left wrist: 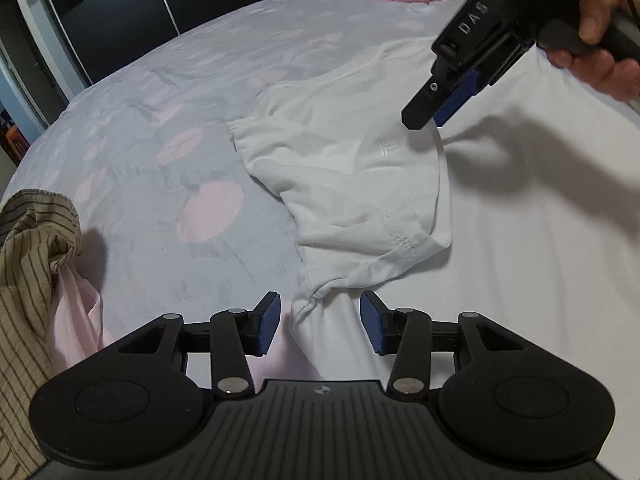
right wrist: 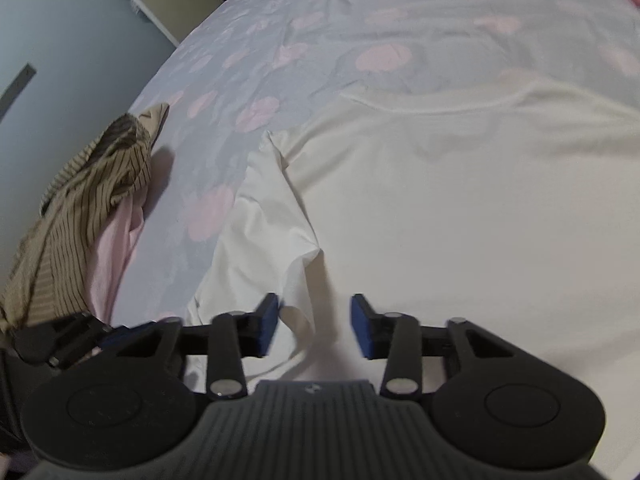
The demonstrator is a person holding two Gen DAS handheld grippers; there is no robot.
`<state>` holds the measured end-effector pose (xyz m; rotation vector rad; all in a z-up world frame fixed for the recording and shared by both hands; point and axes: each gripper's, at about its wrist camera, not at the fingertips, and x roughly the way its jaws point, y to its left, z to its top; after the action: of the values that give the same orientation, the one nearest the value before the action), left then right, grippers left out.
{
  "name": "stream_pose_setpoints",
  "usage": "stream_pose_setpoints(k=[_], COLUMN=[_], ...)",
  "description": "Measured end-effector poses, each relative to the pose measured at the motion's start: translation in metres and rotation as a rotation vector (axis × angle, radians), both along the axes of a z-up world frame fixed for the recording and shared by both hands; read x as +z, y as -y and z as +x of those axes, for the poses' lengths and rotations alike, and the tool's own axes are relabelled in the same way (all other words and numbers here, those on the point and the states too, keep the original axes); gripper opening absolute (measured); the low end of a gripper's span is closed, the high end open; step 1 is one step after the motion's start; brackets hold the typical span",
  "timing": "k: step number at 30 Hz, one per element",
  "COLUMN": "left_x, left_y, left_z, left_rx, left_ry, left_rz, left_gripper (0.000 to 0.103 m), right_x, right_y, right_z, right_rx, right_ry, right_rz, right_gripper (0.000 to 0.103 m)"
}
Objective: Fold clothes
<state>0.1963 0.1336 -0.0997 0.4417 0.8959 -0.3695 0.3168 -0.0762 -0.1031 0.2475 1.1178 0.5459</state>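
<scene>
We're hovering L gripper [left wrist: 320,322] spread over white T-shirt [left wrist: 344,160] sleeve | R gripper [right wrist: 314,326] spread, pads not pinching cloth | striped shirt [right wrist: 88,200] lying apart on bedsheet [left wrist: 168,128]

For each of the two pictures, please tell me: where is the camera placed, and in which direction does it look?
Left wrist view: sits on the left gripper, looks down along its open fingers at the white shirt on the bed; the right gripper and a hand show.
Right wrist view: sits on the right gripper, looks down at the white shirt; part of the left gripper shows.
Shared: the shirt, the bed, the striped cloth.
</scene>
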Motion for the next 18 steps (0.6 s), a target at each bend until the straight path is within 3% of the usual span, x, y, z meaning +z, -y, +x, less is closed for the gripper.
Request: stream_pose_setpoints(k=[2,4,6,13,18], left_x=[-0.003,-0.002,0.002,0.017,0.0], left_y=[0.0,0.0,-0.001,-0.045,-0.038], left_z=[0.003,0.004,0.005,0.016,0.019], left_rx=[0.005,0.004,0.015,0.218,0.206], left_ry=[-0.003,0.008,0.024,0.011,-0.037], left_rz=[0.014,0.004,-0.013,-0.177,-0.117], left_gripper=[0.029,0.019,0.008,0.005,0.005], right_x=[-0.004,-0.006,-0.006,0.014,-0.021], right_y=[-0.001,-0.003,-0.003,0.007,0.003], right_z=[0.002,0.002,0.002,0.001,-0.005], right_rx=[-0.008,-0.004,-0.006,-0.031,-0.042], right_ry=[-0.014,-0.023,-0.023,-0.056,-0.133], right_rz=[0.013,0.013,0.015,0.117,0.0], right_gripper=[0.029,0.006,0.005,0.003,0.003])
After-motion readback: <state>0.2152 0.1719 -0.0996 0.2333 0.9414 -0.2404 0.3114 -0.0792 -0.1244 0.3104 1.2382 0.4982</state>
